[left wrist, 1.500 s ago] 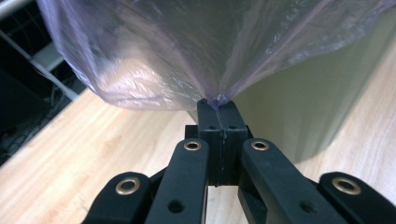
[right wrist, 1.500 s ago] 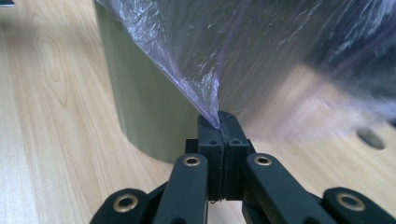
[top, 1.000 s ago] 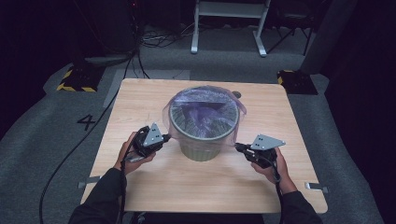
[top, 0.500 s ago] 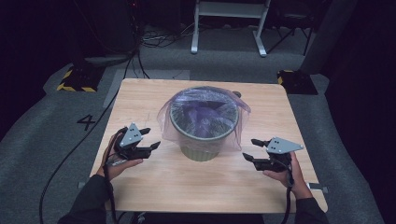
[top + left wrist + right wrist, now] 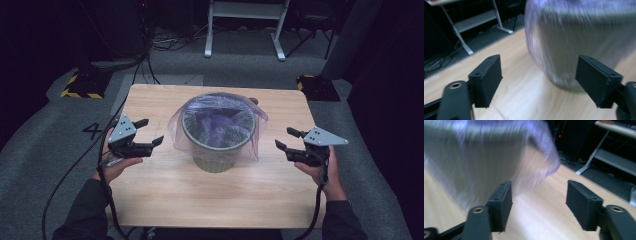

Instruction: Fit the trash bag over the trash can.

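Note:
A grey-green bin [image 5: 218,145] stands at the middle of the wooden table [image 5: 165,195], lined with a thin purple bag [image 5: 220,114] whose edge drapes over the rim. Left of the bin, my left gripper [image 5: 152,131] hovers apart from it, open; its jaws have just been opening and nothing is between them. To the right of the bin, my right gripper [image 5: 283,137] is open too; its jaws have just closed a little on nothing. The left gripper [image 5: 541,80] faces the blurred bin [image 5: 579,42]. Ahead of the right gripper [image 5: 541,205] the bag [image 5: 541,152] hangs off the bin [image 5: 474,157].
A white metal stand [image 5: 245,30] and cables lie on the floor behind the table. Yellow-and-black striped blocks [image 5: 82,85] sit on the floor at the back left, with another block [image 5: 317,86] at the back right. A cable [image 5: 75,175] trails from the left gripper.
Both grippers have drawn back from the bin's sides toward the table's outer edges and risen. Their jaws, shut a second ago, now stand apart.

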`<action>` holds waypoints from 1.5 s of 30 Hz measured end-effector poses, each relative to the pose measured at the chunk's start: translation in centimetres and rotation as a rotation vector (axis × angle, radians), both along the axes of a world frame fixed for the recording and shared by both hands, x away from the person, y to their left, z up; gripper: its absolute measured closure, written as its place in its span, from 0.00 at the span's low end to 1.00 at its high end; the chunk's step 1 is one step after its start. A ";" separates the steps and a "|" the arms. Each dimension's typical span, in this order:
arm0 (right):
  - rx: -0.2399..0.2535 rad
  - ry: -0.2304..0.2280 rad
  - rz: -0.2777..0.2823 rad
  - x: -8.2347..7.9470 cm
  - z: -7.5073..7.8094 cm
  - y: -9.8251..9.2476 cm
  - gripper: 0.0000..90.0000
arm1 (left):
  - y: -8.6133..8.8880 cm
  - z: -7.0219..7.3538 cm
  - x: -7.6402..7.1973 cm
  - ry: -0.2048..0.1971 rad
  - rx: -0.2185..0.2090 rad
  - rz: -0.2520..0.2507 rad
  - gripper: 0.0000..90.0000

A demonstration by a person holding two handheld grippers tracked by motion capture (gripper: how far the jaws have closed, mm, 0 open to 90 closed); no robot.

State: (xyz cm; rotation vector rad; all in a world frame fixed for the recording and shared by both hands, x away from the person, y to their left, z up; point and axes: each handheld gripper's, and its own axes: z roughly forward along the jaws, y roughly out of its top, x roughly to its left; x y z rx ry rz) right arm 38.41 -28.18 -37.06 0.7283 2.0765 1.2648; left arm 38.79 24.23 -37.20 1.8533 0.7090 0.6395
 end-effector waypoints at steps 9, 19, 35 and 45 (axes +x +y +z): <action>0.019 -0.009 0.004 3.7 2.6 2.0 0.47 | -2.8 1.4 3.7 0.013 -0.038 -0.028 0.29; -0.001 0.036 0.039 7.4 2.4 3.7 0.48 | -4.2 1.9 6.9 0.042 -0.037 -0.024 0.41; -0.023 0.005 0.113 7.5 2.9 4.7 0.51 | -5.2 1.4 8.6 0.051 0.005 -0.044 0.63; -0.038 -0.032 0.096 8.6 3.2 6.0 0.91 | -6.4 1.6 9.6 0.031 0.036 -0.068 0.95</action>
